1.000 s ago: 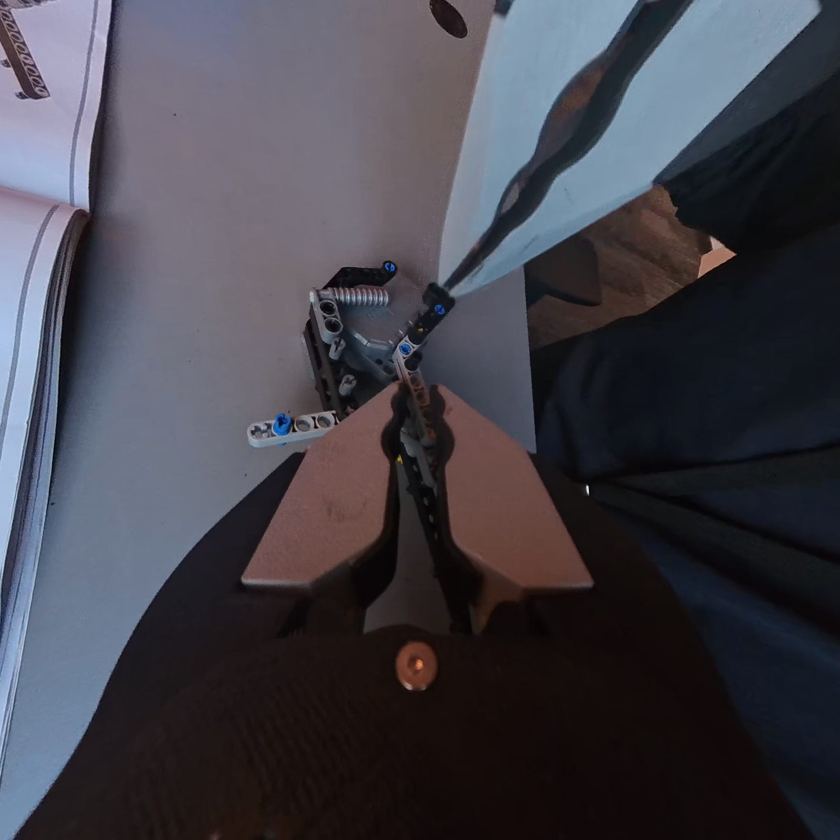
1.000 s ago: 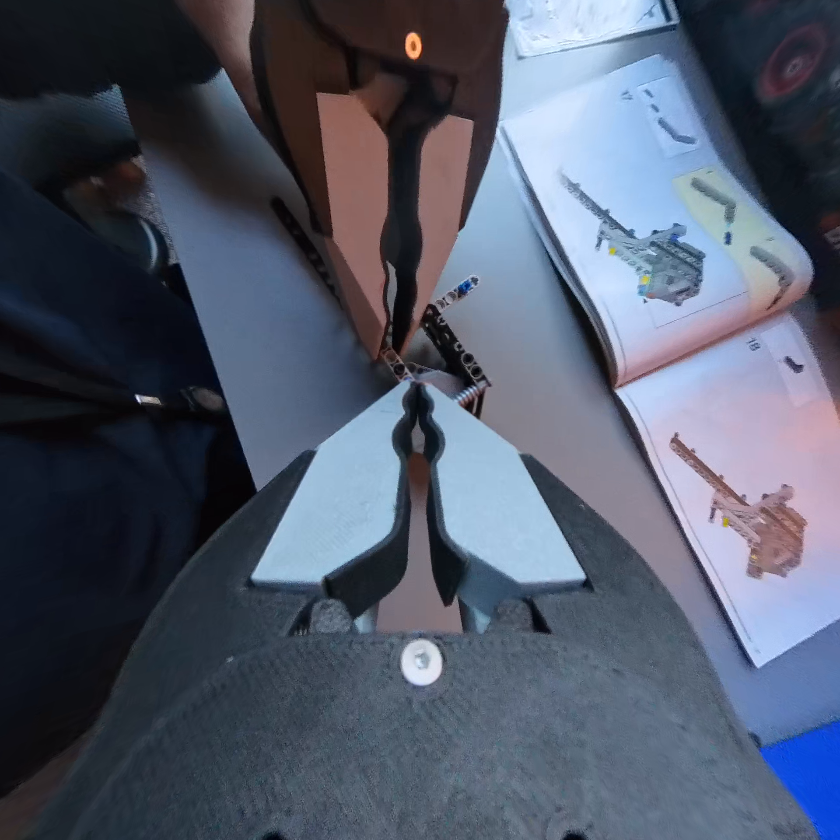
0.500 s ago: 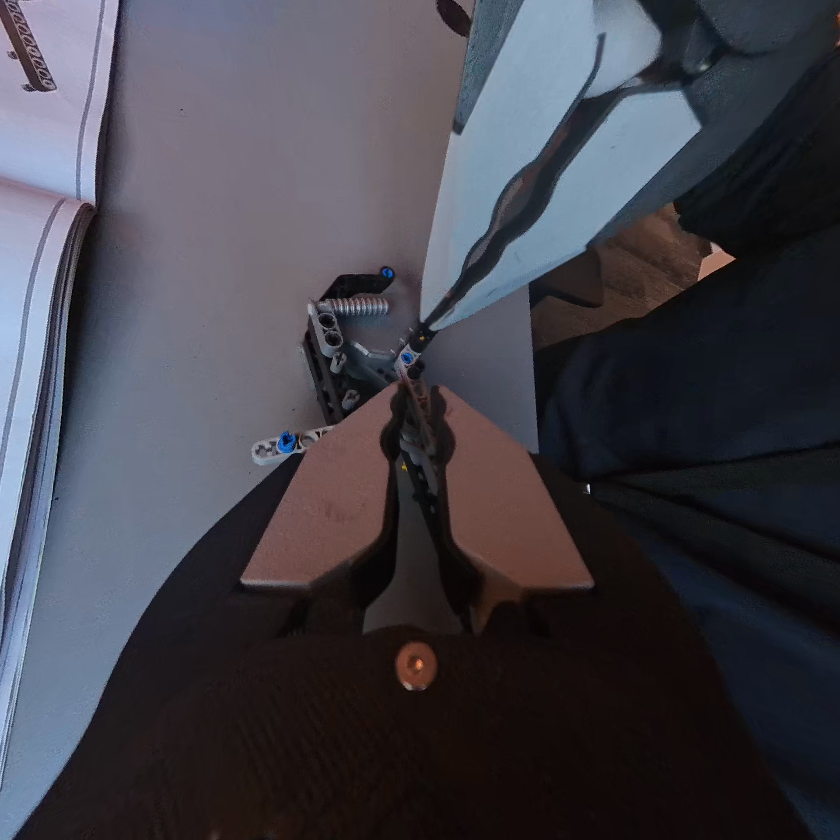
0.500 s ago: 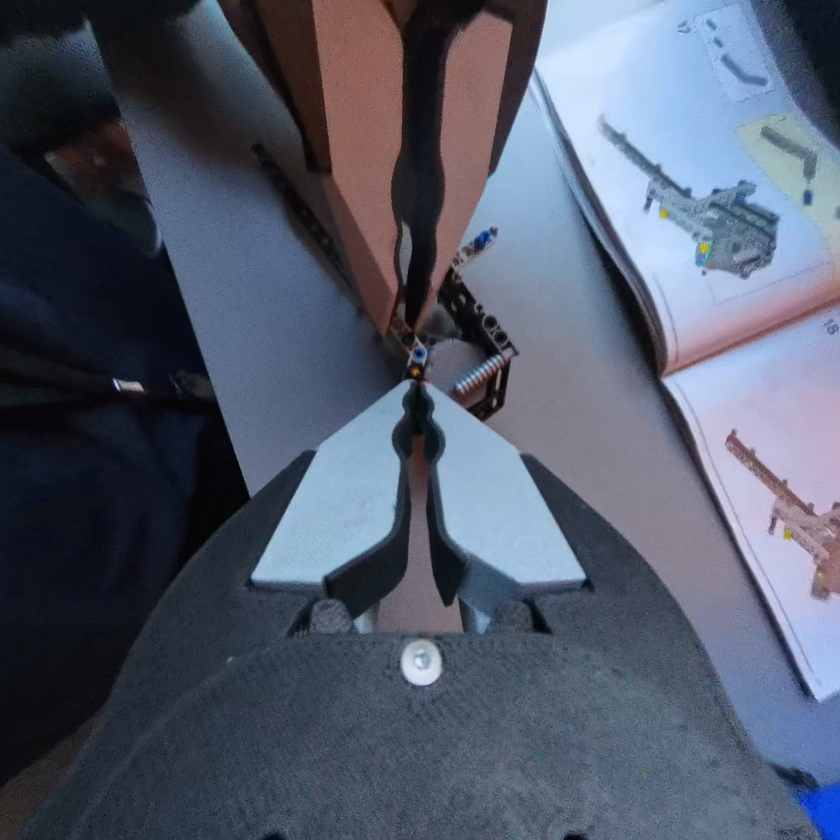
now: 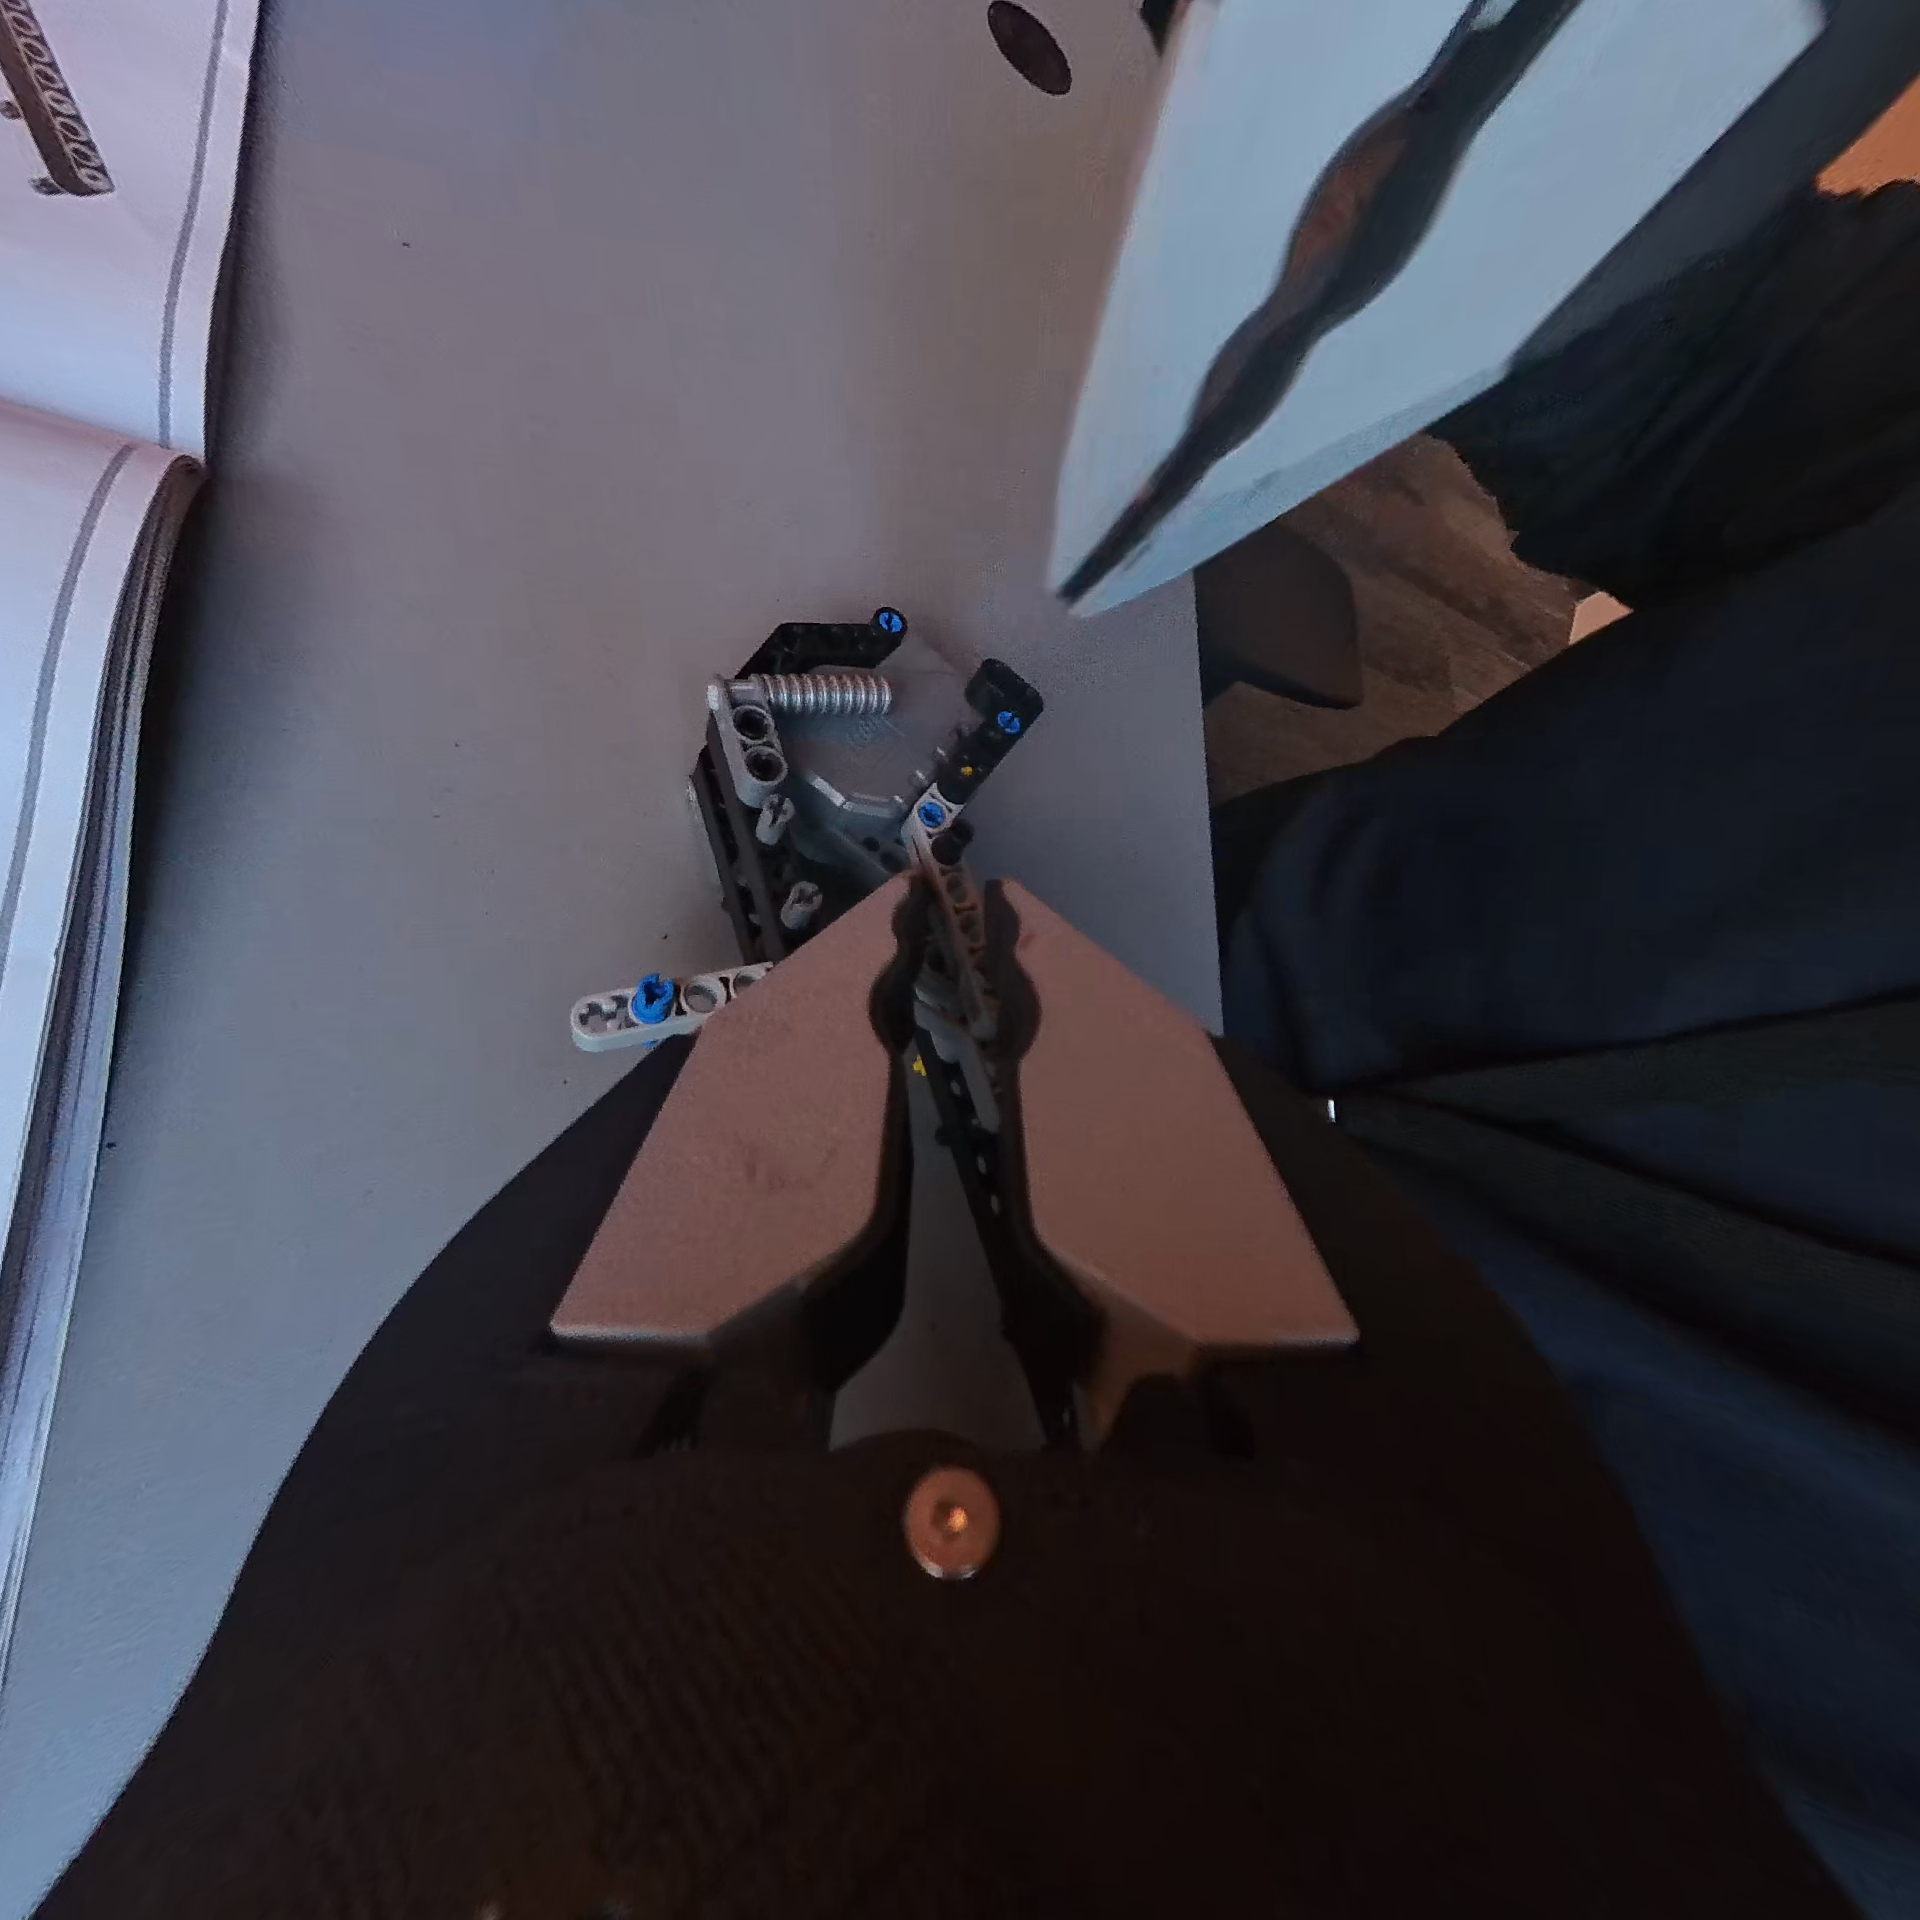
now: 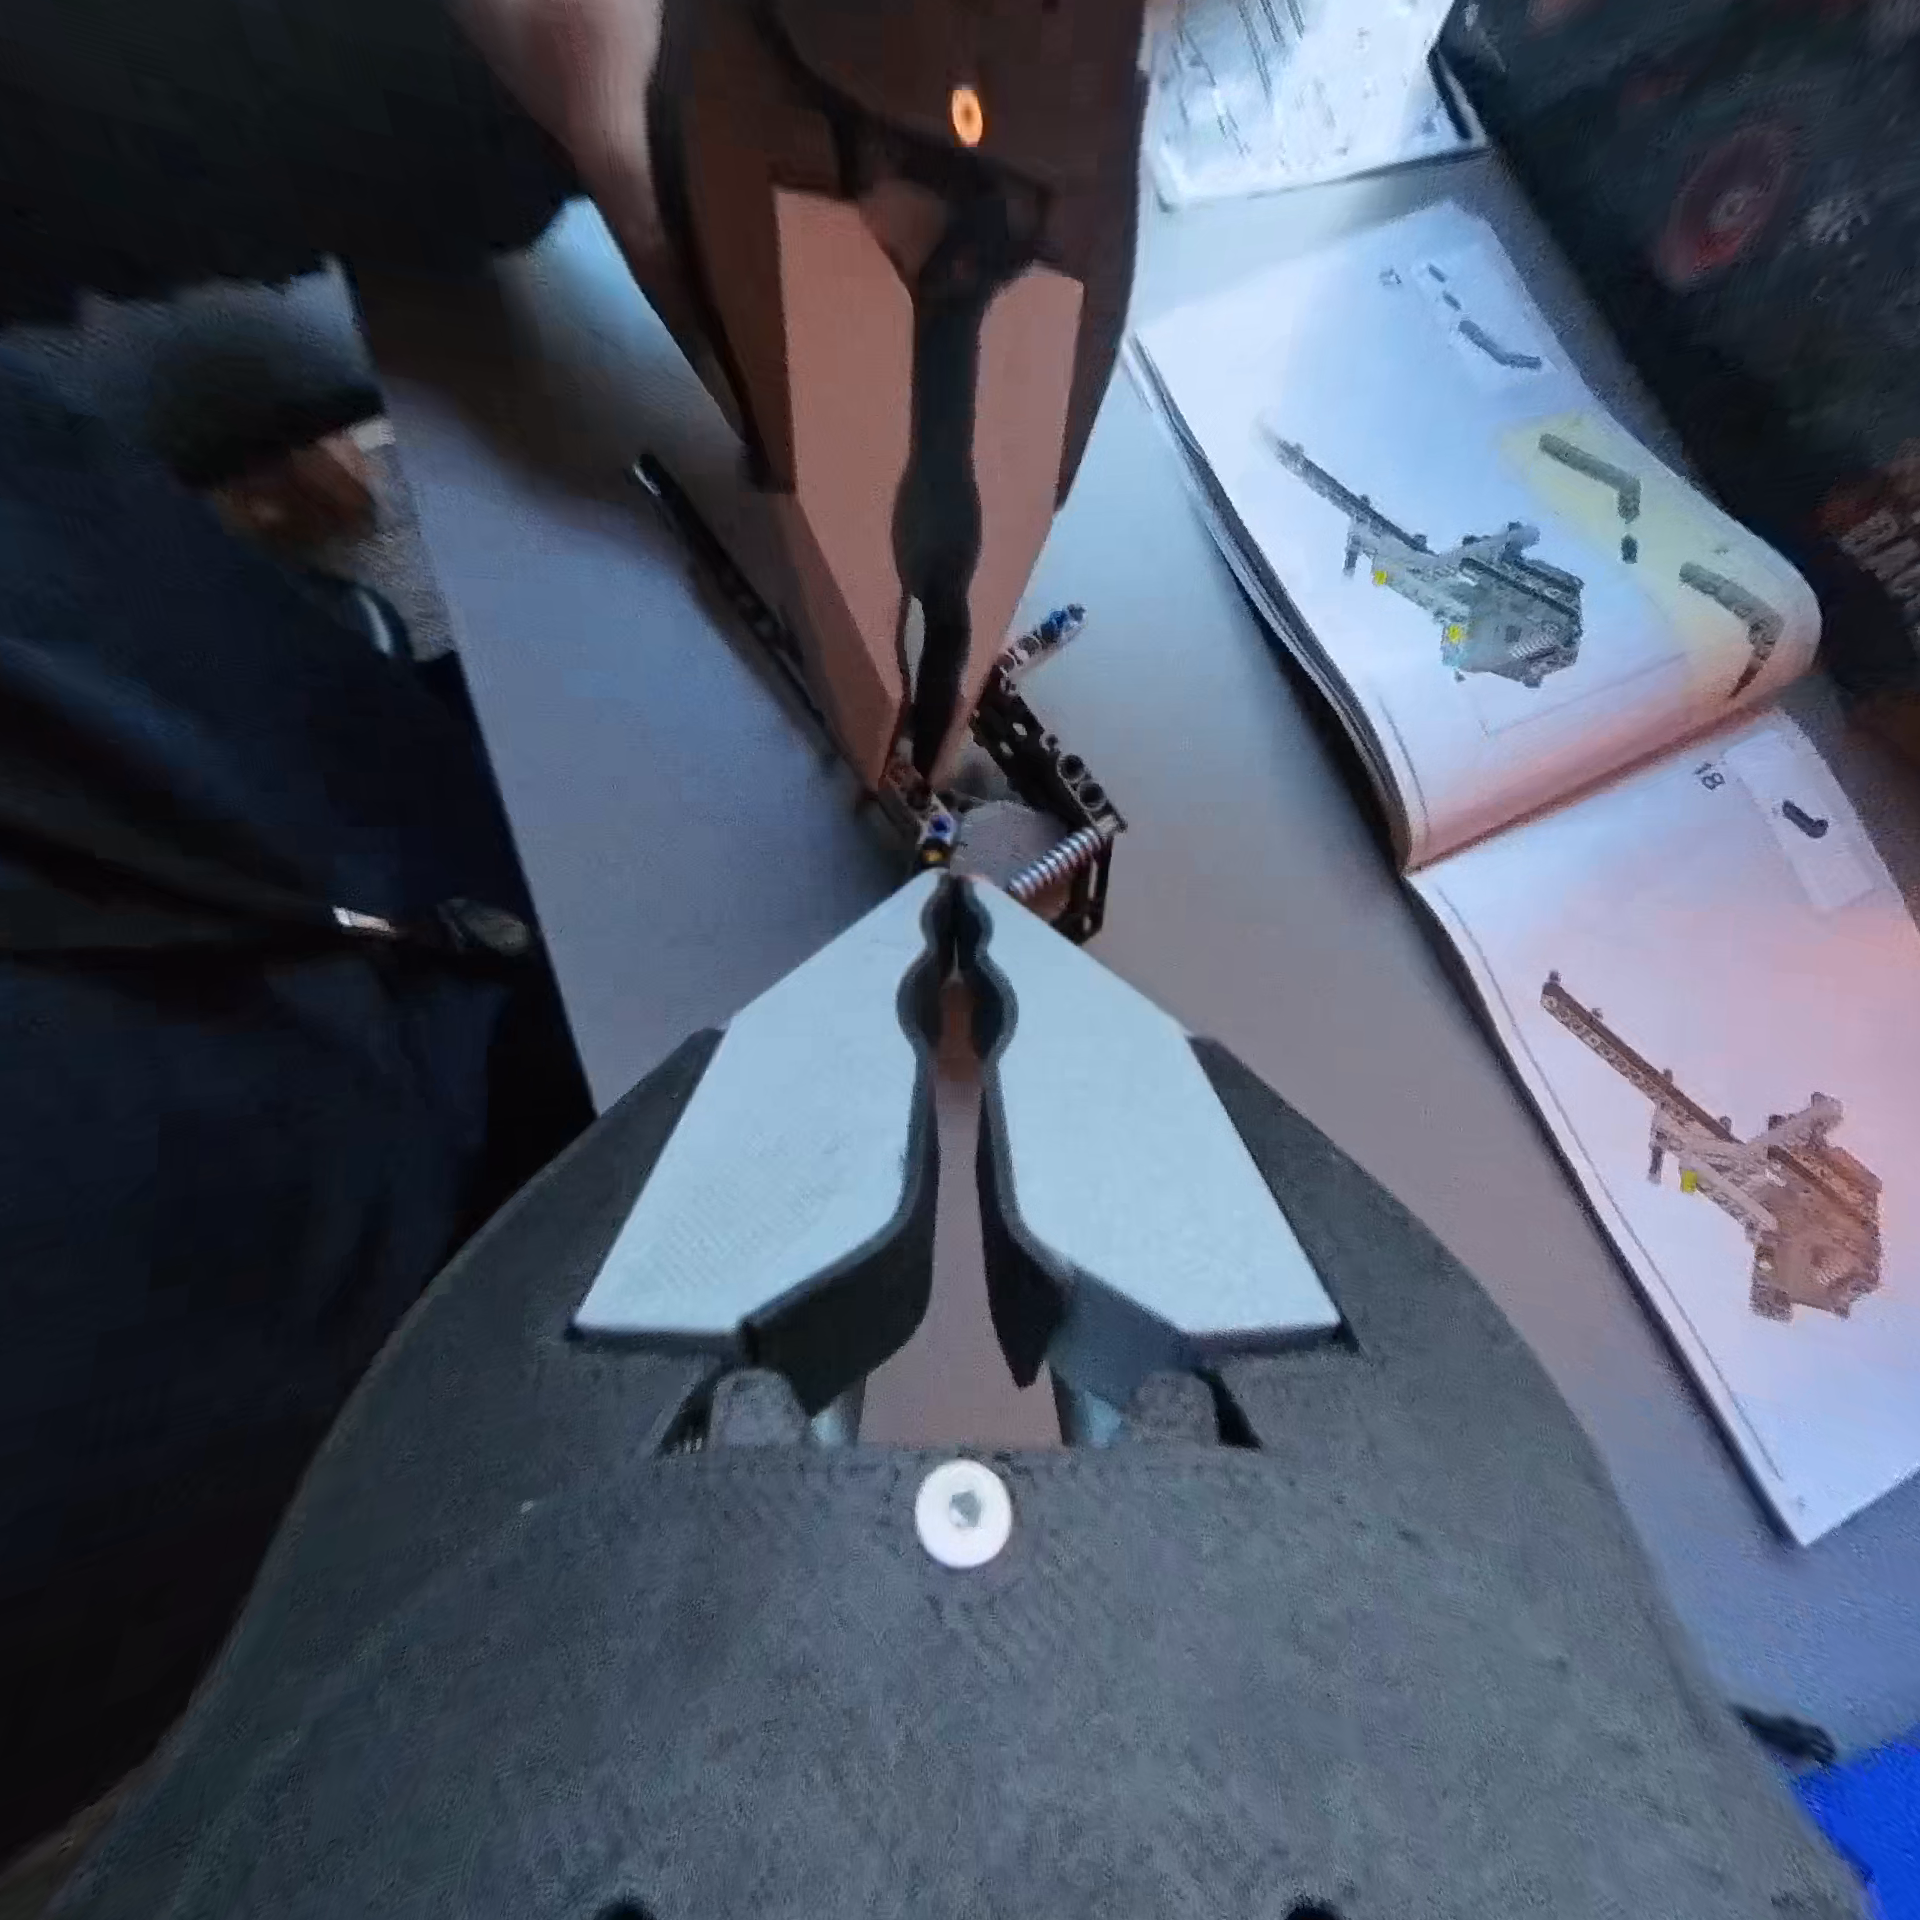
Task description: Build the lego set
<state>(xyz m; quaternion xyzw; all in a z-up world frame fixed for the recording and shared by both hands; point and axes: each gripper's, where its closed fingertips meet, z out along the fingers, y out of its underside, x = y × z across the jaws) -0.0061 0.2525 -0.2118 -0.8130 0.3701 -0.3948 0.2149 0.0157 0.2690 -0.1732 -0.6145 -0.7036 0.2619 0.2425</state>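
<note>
- Left gripper: jaws clamped on a grey beam of the lego model. Model sits on the grey surface, just ahead of the fingertips.
- Right gripper: jaws together, nothing seen between them. In the left wrist view it hangs at far right, tips apart from the model's black arm with the blue pin.
- In the right wrist view its tips sit just beside the model, nose to nose with the left gripper.
- Model parts showing: metal spring, black frame, loose-looking grey beam with blue pin sticking out left.
- Edges: surface edge runs just right of the model; beyond it floor and a person's dark clothing. Little room on that side.
- Open room: bare surface left and far of the model, up to the open instruction booklet at the left edge.
- Right wrist view: booklet lies right of the model, well apart; a dark box far right.
- Round hole in the surface at the far edge.
</note>
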